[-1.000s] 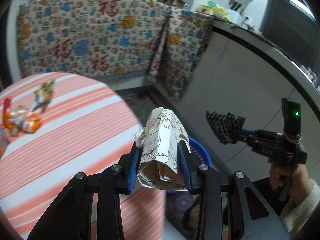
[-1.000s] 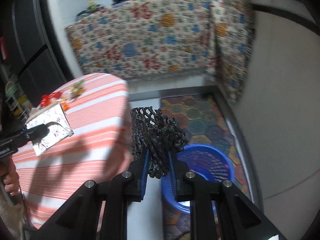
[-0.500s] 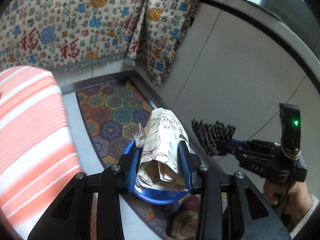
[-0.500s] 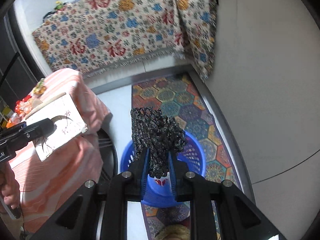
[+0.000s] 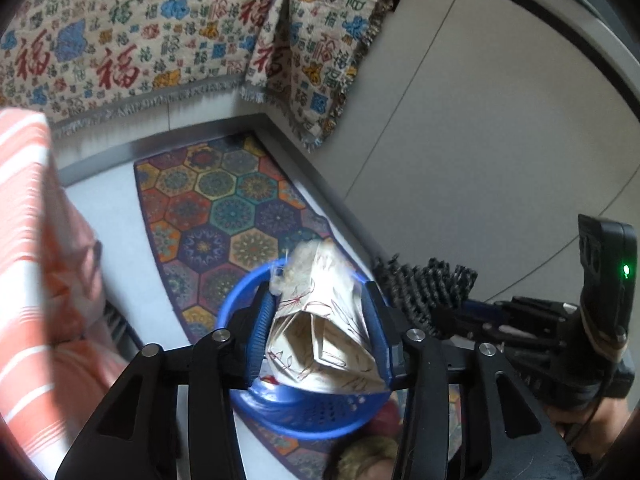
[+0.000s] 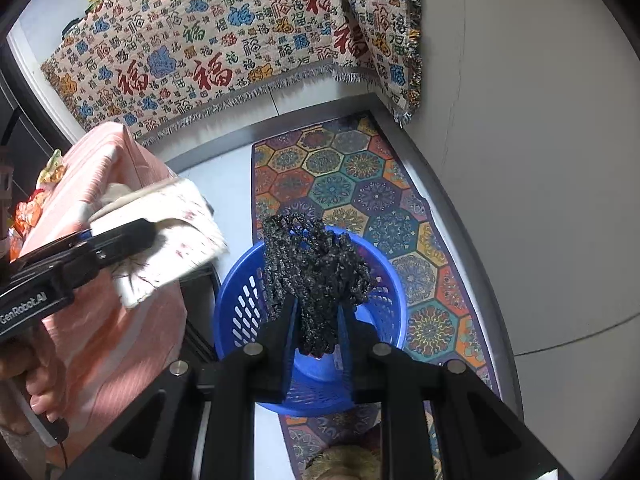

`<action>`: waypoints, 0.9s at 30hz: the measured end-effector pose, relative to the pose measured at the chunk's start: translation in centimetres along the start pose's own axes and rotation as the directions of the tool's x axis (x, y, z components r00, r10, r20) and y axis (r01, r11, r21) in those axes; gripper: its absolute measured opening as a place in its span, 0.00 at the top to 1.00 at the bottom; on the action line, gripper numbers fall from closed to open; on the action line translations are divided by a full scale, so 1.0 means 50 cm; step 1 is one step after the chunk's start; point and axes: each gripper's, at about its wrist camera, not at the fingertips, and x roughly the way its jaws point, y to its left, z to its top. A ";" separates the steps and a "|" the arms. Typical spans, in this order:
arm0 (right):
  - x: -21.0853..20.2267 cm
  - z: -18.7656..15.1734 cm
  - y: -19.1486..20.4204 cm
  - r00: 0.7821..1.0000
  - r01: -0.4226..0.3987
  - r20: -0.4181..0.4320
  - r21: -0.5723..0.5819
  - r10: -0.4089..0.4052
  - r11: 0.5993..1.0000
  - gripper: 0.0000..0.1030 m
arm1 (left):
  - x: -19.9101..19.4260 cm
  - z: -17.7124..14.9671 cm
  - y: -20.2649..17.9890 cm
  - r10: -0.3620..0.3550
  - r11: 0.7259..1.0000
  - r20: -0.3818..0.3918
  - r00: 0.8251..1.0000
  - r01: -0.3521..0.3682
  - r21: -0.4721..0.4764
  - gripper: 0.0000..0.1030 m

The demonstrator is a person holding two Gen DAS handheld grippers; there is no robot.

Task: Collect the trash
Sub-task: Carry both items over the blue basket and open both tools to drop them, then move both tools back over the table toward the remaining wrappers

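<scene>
Both hands are over the blue basket [image 6: 240, 312] on the patterned floor mat [image 6: 360, 184], which is clearly why each piece of trash hangs where it does: let go and it falls in. The left hand-held gripper [image 5: 320, 332] has the crumpled floral paper box [image 5: 320, 332] between its blue pads, and its jaws have just been opening; the box looks slack and blurred, so I judge the grip is coming off, with the right pad no longer pressing. The box's long axis runs forward along the fingers, its open folded end towards the camera and its far end tilted down over the basket rim. The right hand-held gripper [image 6: 316, 320] is clamped nearly together on the black mesh wad [image 6: 312, 268], which stands up and forward from the fingertips, directly above the basket's mouth. The striped surface [image 6: 104, 168] lies left of both.
</scene>
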 end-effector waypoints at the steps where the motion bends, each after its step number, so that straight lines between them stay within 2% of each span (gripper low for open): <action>1: 0.008 0.001 0.001 1.000 -0.001 -0.005 -0.010 0.001 1.000 0.76 | 0.010 0.001 0.003 -0.013 1.000 -0.006 1.000 0.013 -0.010 0.41; 2: 0.019 0.001 0.002 1.000 -0.011 -0.011 -0.022 0.010 1.000 0.72 | 0.020 0.003 0.005 -0.031 0.999 0.002 1.000 0.031 -0.017 0.39; 3: 0.030 0.001 0.003 1.000 -0.022 -0.015 -0.032 0.022 0.999 0.60 | 0.026 0.004 0.007 -0.035 0.999 0.003 0.999 0.035 -0.022 0.37; 4: 0.035 0.000 0.002 1.000 -0.016 -0.009 -0.035 0.015 0.999 0.53 | 0.031 0.005 0.009 -0.035 0.999 0.001 0.999 0.035 -0.026 0.37; 8: 0.044 -0.001 -0.001 1.000 0.005 -0.015 -0.045 -0.005 0.999 0.53 | 0.022 0.010 0.010 -0.036 0.999 0.014 0.999 0.037 -0.028 0.37; 11: 0.027 0.005 0.004 1.000 0.021 0.017 -0.049 -0.021 0.999 0.53 | -0.012 0.011 0.011 -0.025 1.000 0.049 0.998 0.026 -0.017 0.30; 13: 0.009 0.010 0.013 0.999 0.010 0.046 -0.059 -0.007 0.998 0.42 | -0.048 0.011 0.013 -0.009 1.000 0.076 0.997 0.010 -0.013 0.25; 15: -0.001 0.015 0.027 0.998 0.023 0.063 -0.079 -0.018 0.997 0.39 | -0.080 0.011 0.016 -0.003 1.000 0.096 0.995 0.004 -0.009 0.23; 20: 0.002 0.021 0.047 0.998 0.034 0.055 -0.095 -0.029 0.995 0.39 | -0.147 0.018 0.042 0.023 0.999 0.125 0.992 -0.020 -0.027 0.21; 23: 0.005 0.024 0.049 0.997 0.057 0.052 -0.094 -0.052 0.994 0.39 | -0.190 0.017 0.062 0.017 0.999 0.141 0.990 -0.009 -0.052 0.21; 27: -0.021 0.030 0.060 0.993 0.057 0.103 -0.070 -0.050 0.996 0.39 | -0.257 -0.008 0.097 0.026 0.998 0.157 0.987 -0.017 -0.062 0.17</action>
